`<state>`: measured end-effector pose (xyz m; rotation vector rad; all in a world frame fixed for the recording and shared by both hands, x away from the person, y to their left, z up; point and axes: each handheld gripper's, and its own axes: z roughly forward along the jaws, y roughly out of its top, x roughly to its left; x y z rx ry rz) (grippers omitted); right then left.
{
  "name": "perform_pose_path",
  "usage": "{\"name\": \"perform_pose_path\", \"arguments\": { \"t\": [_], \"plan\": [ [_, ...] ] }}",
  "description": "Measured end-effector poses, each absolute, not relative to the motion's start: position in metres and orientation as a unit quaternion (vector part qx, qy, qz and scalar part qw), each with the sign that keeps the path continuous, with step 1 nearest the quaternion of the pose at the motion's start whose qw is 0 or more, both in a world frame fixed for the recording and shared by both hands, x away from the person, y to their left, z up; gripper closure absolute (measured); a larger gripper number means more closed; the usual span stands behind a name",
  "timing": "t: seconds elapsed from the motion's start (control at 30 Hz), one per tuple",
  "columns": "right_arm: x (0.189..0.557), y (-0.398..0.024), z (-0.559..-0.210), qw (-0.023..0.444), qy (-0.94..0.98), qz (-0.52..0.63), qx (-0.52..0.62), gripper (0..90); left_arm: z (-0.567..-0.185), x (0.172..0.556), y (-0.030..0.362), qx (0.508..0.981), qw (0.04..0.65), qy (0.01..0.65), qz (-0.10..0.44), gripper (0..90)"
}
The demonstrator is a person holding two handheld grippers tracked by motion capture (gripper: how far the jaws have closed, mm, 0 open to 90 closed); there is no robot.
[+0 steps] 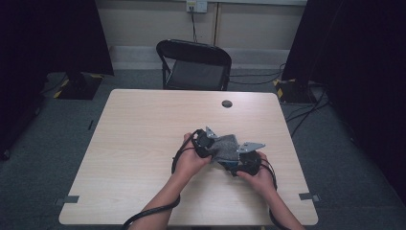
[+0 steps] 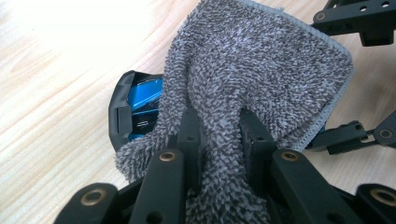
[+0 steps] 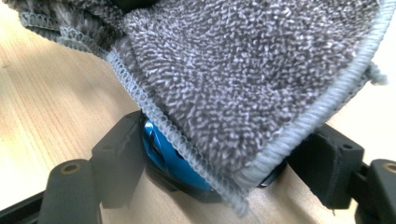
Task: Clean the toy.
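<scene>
A grey cloth [image 2: 261, 70] was pinched in the left gripper [image 2: 219, 135] jaws, draped over a blue-and-black object [image 3: 168, 154]; that object was clamped by the right gripper [image 3: 210, 158], low over the surface [image 1: 143, 124].

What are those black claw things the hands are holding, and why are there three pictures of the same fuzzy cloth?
Those claws are grippers, tools with two black jaws that a person squeezes by hand. One picture is taken from high above the pale wooden table; there the left gripper and the right gripper meet near the middle. The other two pictures come from small cameras riding on each gripper, looking along its jaws.

The fuzzy thing is a grey shaggy microfibre cloth. In the left gripper view, the left gripper pinches a bunch of it tight. In the right gripper view, the right gripper has its jaws on either side of a shiny blue and black object, with the cloth draped over it. What that object is I cannot tell.

A black folding chair stands behind the table.
</scene>
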<state>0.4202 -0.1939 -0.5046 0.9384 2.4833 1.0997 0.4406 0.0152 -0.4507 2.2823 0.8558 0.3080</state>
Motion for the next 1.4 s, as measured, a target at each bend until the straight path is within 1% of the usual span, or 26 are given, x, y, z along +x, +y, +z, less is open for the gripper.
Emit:
{"name": "perform_pose_path", "arguments": {
  "t": [0.73, 1.1, 1.4],
  "plan": [
    [0.42, -0.194, -0.505, 0.134, 0.856, 0.379, 0.324, 23.8, -0.451, 0.455, 0.03, 0.862, 0.33, 0.363, 0.125, 73.7],
    [0.42, -0.194, -0.505, 0.134, 0.856, 0.38, 0.324, 23.8, -0.448, 0.463, 0.045, 0.85, 0.324, 0.389, 0.144, 73.7],
    [0.42, -0.194, -0.505, 0.134, 0.856, 0.379, 0.324, 23.8, -0.45, 0.467, 0.056, 0.842, 0.322, 0.409, 0.142, 73.6]
  ]
}}
